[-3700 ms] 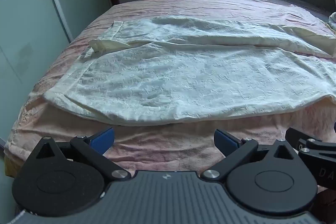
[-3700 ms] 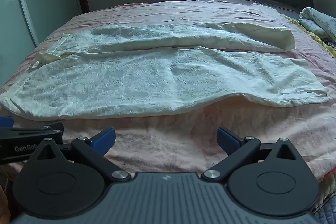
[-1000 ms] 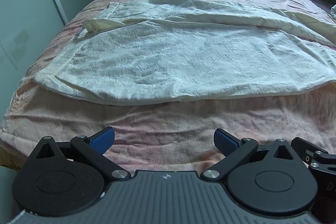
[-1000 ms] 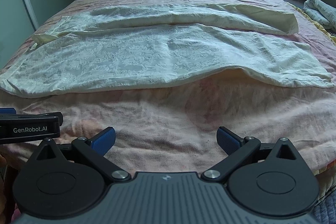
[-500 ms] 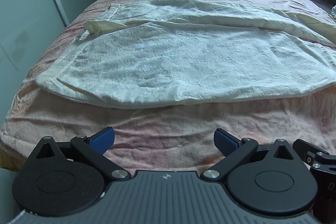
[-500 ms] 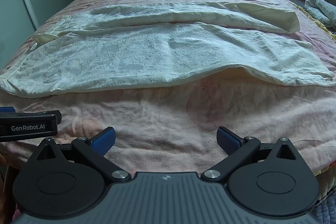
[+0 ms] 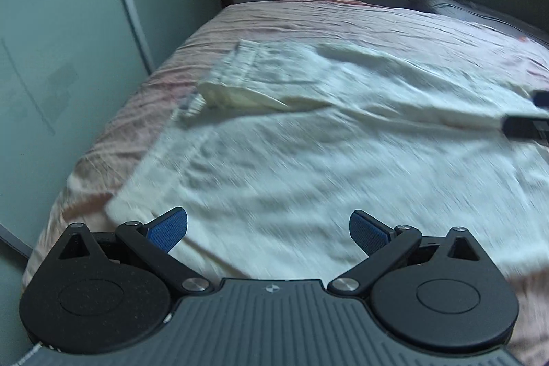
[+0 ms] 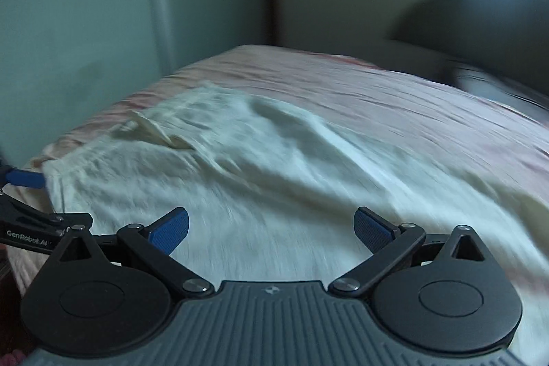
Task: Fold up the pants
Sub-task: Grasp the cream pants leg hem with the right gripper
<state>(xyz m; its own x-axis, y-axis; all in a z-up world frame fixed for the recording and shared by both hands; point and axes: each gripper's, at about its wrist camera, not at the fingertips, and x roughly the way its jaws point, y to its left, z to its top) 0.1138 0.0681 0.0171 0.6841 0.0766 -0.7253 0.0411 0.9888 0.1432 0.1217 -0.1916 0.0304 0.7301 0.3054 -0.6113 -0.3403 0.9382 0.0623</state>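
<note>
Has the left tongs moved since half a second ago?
Yes. The left tongs went forward over the pants; their near hem, formerly well ahead on the bedsheet, now lies beneath the open pads.

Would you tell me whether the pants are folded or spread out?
Spread out: the pants lie flat across the bed, legs apart.

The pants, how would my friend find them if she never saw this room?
Look for the big bed with the wrinkly pink bedsheet. Spread flat across it lie the pants, with the waistband end toward the pale green wall. They are the only cream-white cloth there, with a corner flipped over near the waist.
</note>
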